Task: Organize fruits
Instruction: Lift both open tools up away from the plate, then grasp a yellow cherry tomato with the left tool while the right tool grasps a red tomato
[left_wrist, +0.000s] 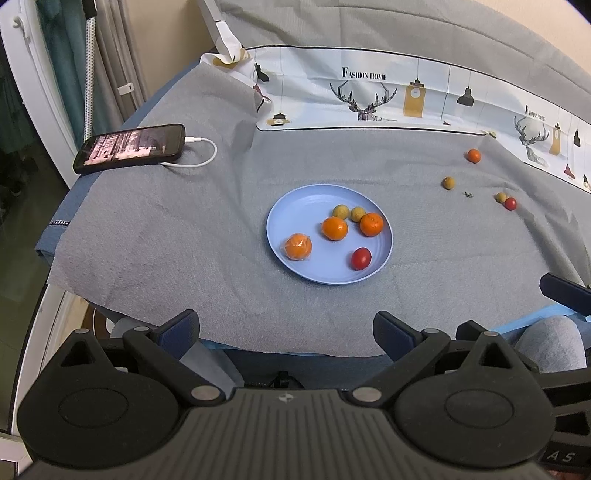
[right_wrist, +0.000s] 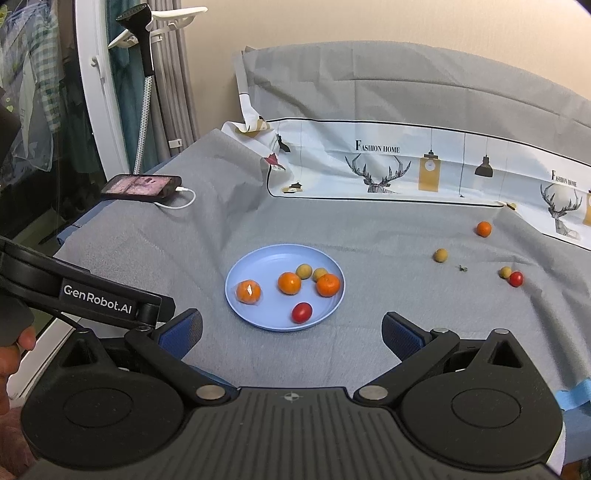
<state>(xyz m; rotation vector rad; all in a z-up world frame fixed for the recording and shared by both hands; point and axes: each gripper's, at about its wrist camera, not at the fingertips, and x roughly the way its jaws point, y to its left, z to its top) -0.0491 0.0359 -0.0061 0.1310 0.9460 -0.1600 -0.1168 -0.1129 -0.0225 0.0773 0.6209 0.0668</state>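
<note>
Plate (left_wrist: 288, 206) lies on the grey cloth (left_wrist: 166, 229) ahead of both grippers, clear of the fingers. On plate: 3 oranges, 2 longans, 1 tomato (left_wrist: 360, 258). Right of plate, on cloth: 1 orange (left_wrist: 473, 155), 2 longans, 1 tomato (left_wrist: 511, 203). Left gripper (left_wrist: 286, 328) fingers wide apart, empty. Right gripper (right_wrist: 291, 330) fingers wide apart, empty, touching nothing.

Beige wall (right_wrist: 369, 22) behind; grey curtain (right_wrist: 173, 74) (pleated) at left.
</note>
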